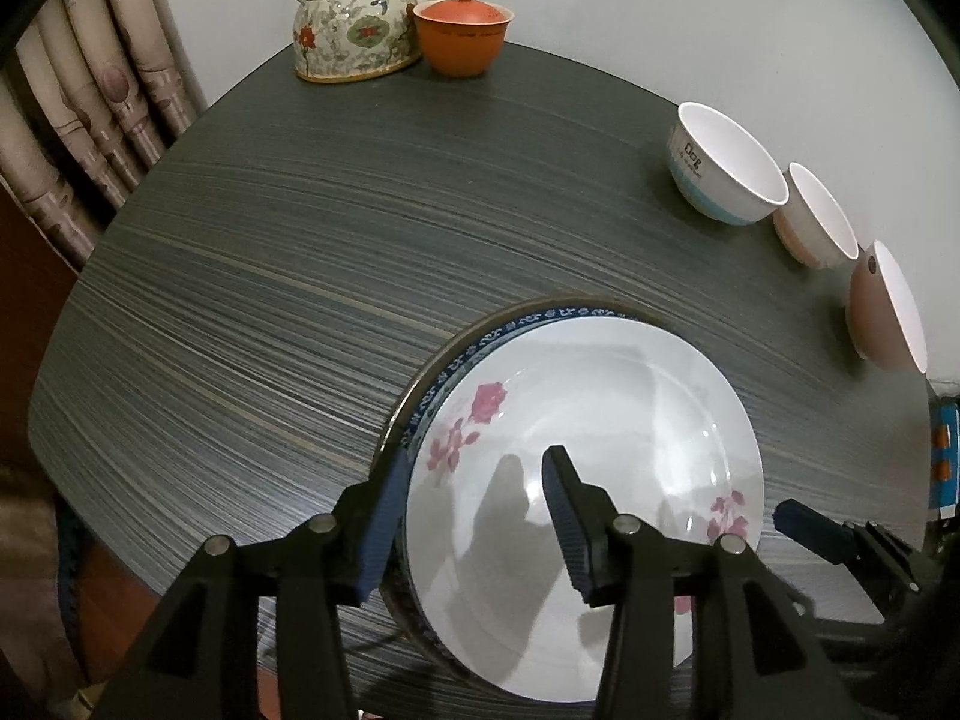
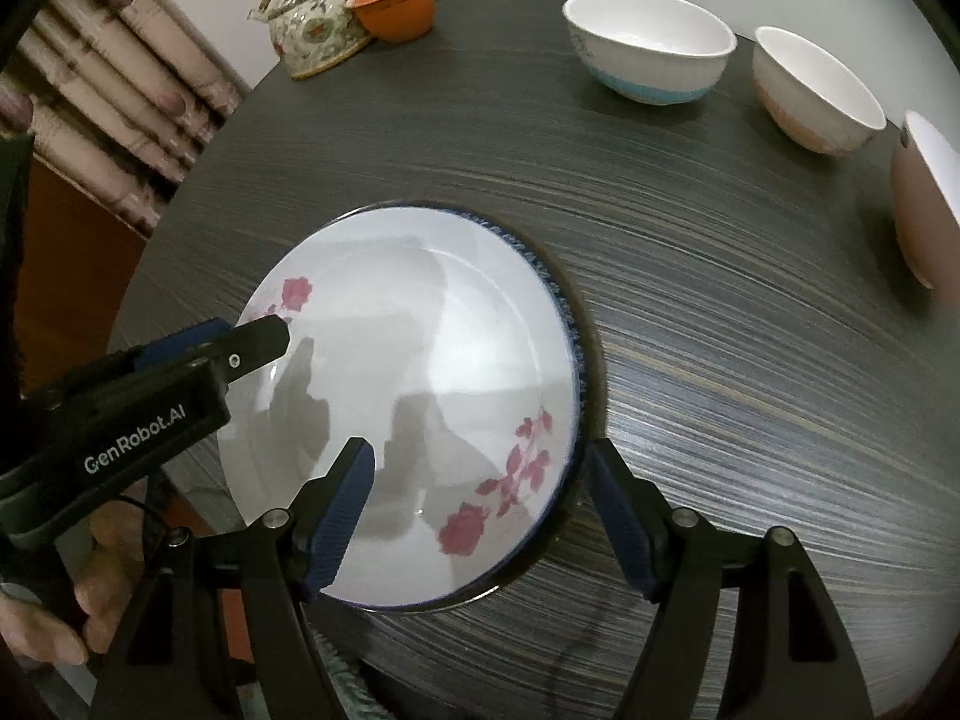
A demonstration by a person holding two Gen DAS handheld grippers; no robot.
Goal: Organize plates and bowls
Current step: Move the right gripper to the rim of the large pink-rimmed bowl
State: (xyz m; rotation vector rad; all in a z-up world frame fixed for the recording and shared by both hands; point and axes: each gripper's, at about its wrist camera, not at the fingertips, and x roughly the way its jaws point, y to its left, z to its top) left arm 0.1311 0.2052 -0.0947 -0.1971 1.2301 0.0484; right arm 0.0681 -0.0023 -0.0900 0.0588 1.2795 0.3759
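A dark grey surface (image 1: 252,276) with fine, pale streaks of wood grain fills most of both views, its far edge meeting a plain, pale grey-white wall (image 1: 660,12). To the left hangs a pleated curtain (image 1: 90,90) in cream, printed with muted mauve shapes and lines of text (the folds run down past the edge). Beneath the curtain, reddish-brown flooring or wood (image 2: 66,228) shows. The light is soft, dim and indoor, leaving gentle shadows.
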